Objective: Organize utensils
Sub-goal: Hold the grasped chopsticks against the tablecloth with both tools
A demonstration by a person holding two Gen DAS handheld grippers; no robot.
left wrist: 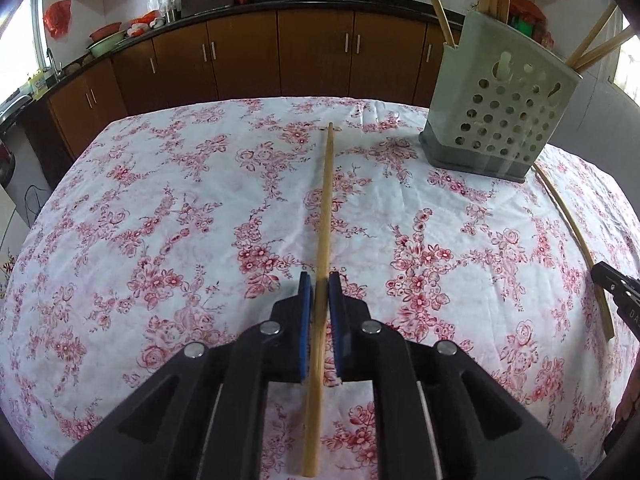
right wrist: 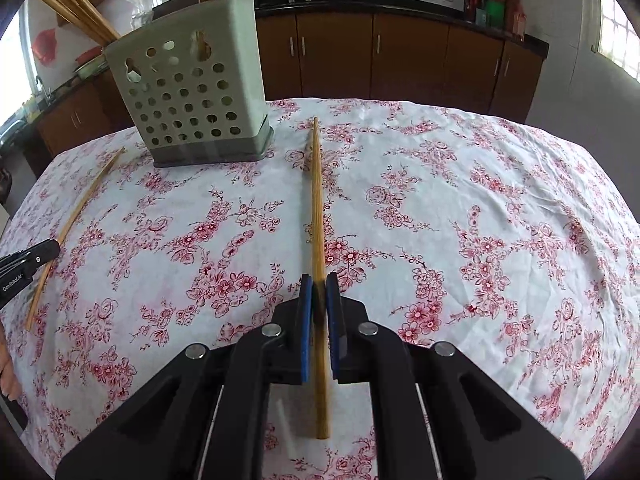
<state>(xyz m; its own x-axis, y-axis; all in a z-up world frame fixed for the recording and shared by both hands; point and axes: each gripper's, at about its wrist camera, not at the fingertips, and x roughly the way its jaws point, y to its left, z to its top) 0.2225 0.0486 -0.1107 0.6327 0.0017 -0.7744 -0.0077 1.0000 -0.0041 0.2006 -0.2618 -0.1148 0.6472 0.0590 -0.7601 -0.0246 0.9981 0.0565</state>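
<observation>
Narrowed almost to touching, the jaws of the left gripper (left wrist: 321, 280) pinch a long wooden chopstick (left wrist: 325, 216) between their blue pads (left wrist: 305, 320). Seen from the left wrist, the stick runs lengthwise through the gap, its far end reaching out over the floral tablecloth (left wrist: 160, 220) toward the perforated utensil holder (left wrist: 500, 116), which stands to the right of that tip and well apart from it. The stick is pale, straight and round. More chopsticks lean out of the holder's top. A second chopstick (left wrist: 576, 236) lies on the cloth starting just beside the holder's near right corner and running toward the camera, with the right gripper (left wrist: 612, 280) at its near end at the frame's right edge.

From the right wrist, the right gripper (right wrist: 319, 280) is likewise clamped tight, its blue pads (right wrist: 306, 320) pressing a ridged, darker golden chopstick (right wrist: 318, 216). That stick points ahead, its far tip ending just right of the holder (right wrist: 188, 92) and near its base. Left of the holder, the other chopstick (right wrist: 76, 220) slants across the tablecloth (right wrist: 480, 220), and the left gripper (right wrist: 30, 264) shows at the left edge on it, its grip too cut off there to judge. Bundled chopsticks rise from the holder, fanning to the left.
</observation>
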